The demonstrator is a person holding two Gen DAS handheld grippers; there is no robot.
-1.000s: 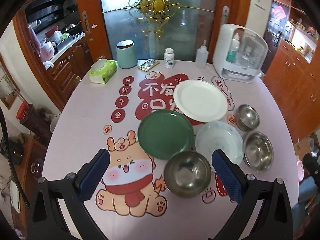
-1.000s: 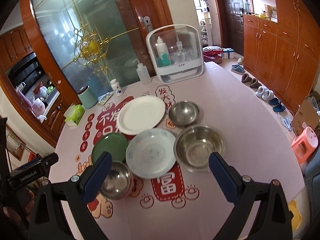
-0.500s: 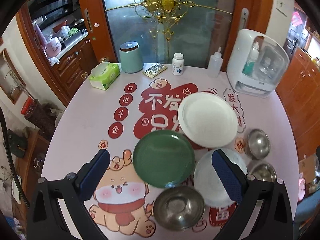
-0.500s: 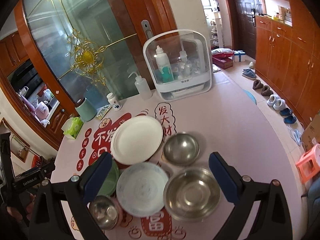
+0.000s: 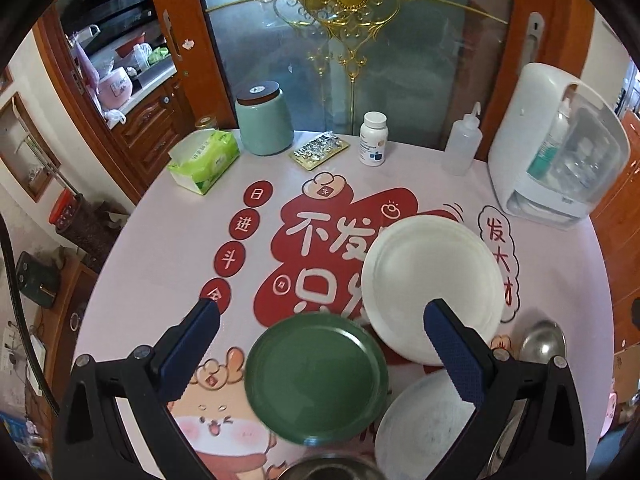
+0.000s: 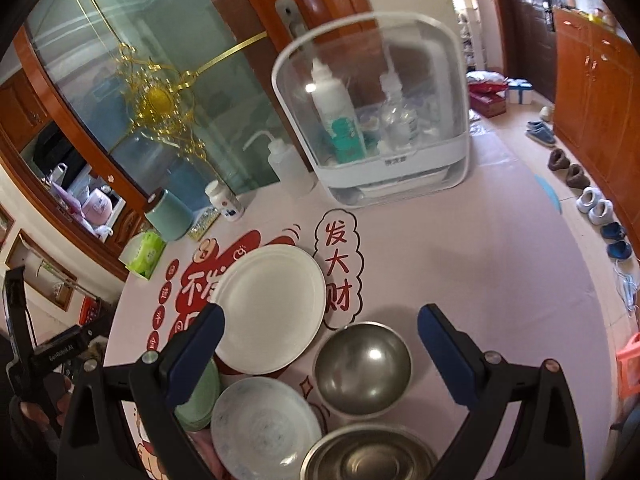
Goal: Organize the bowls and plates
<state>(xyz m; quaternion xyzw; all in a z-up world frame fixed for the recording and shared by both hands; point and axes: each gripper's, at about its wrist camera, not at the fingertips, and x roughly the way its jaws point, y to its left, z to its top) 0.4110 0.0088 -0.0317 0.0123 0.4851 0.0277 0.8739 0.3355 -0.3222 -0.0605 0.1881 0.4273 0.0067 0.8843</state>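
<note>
On the round table a green plate (image 5: 316, 376) lies under my open left gripper (image 5: 320, 344), with a white plate (image 5: 432, 288) behind it to the right and a patterned pale plate (image 5: 420, 432) at lower right. A small steel bowl (image 5: 544, 344) shows at the right. In the right wrist view my open right gripper (image 6: 320, 348) hovers above the small steel bowl (image 6: 362, 368), with the white plate (image 6: 268, 304), the patterned plate (image 6: 264, 428), a larger steel bowl (image 6: 368, 460) and the green plate's edge (image 6: 200, 404) around it. Both grippers are empty.
At the table's back stand a white sterilizer cabinet (image 5: 556, 148), a squeeze bottle (image 5: 464, 144), a pill bottle (image 5: 374, 138), a blister pack (image 5: 320, 150), a teal canister (image 5: 262, 118) and a tissue pack (image 5: 204, 158). A third steel bowl's rim (image 5: 332, 472) shows at the bottom.
Both grippers have moved forward and lower over the table, so the dishes slid down in both views. Both stay open. No dish has moved.
</note>
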